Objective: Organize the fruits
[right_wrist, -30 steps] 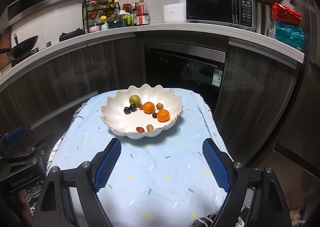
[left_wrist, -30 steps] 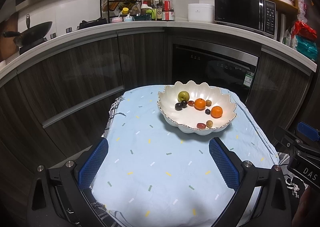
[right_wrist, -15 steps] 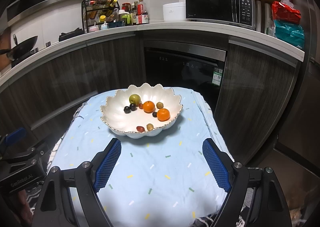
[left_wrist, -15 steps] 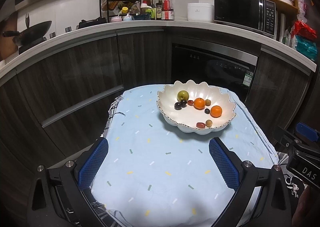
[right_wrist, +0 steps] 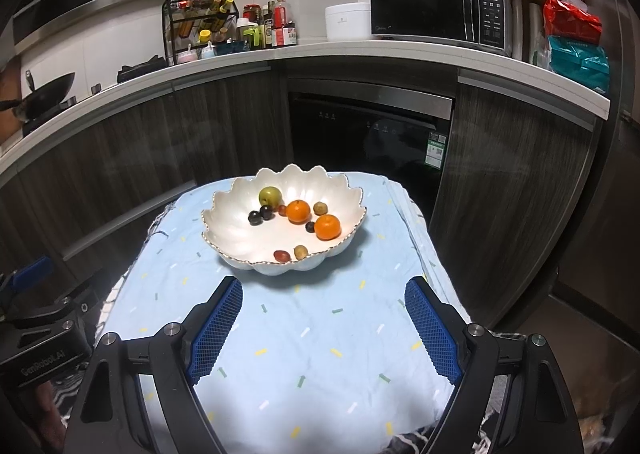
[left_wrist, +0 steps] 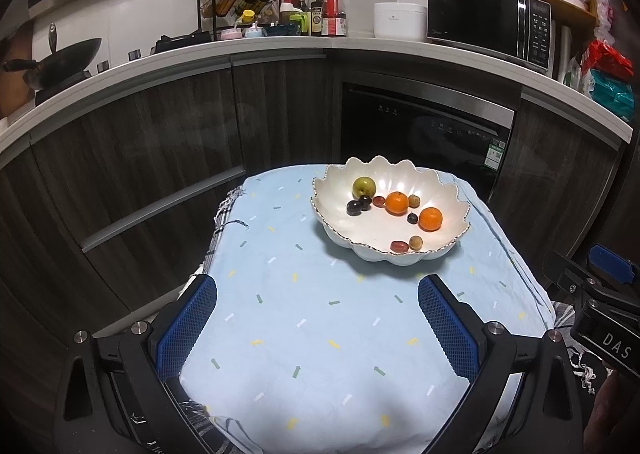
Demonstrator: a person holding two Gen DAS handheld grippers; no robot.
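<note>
left gripper (left_wrist: 318, 318): my jaws are spread wide here, nothing between the blue pads (left_wrist: 188, 324), just bare cloth under them
right gripper (right_wrist: 324, 328): same deal on my other side, jaws wide apart and empty, pads (right_wrist: 430, 330) hanging over the cloth
bowl (right_wrist: 224, 222): white scalloped thing with a gold rim, sits ahead of both grippers toward the far end of the table, apart from the fingertips, not touching anything of mine
fruit: all of it is inside the bowl already, from what I can see
oranges: two, one mid-bowl (right_wrist: 298, 212) and one nearer the right rim (right_wrist: 327, 227)
green apple (right_wrist: 270, 196): at the back left of the bowl
dark plums (right_wrist: 260, 215): a pair touching each other, just in front of the apple
small stuff: a red grape (right_wrist: 281, 255) and a tan round one (right_wrist: 301, 252) side by side at the near rim; a few more small fruits are scattered among the oranges
cloth (right_wrist: 304, 334): light blue with little dashes, covers the table
behind: dark cabinets, counter with a microwave (right_wrist: 438, 10) and bottles
</note>
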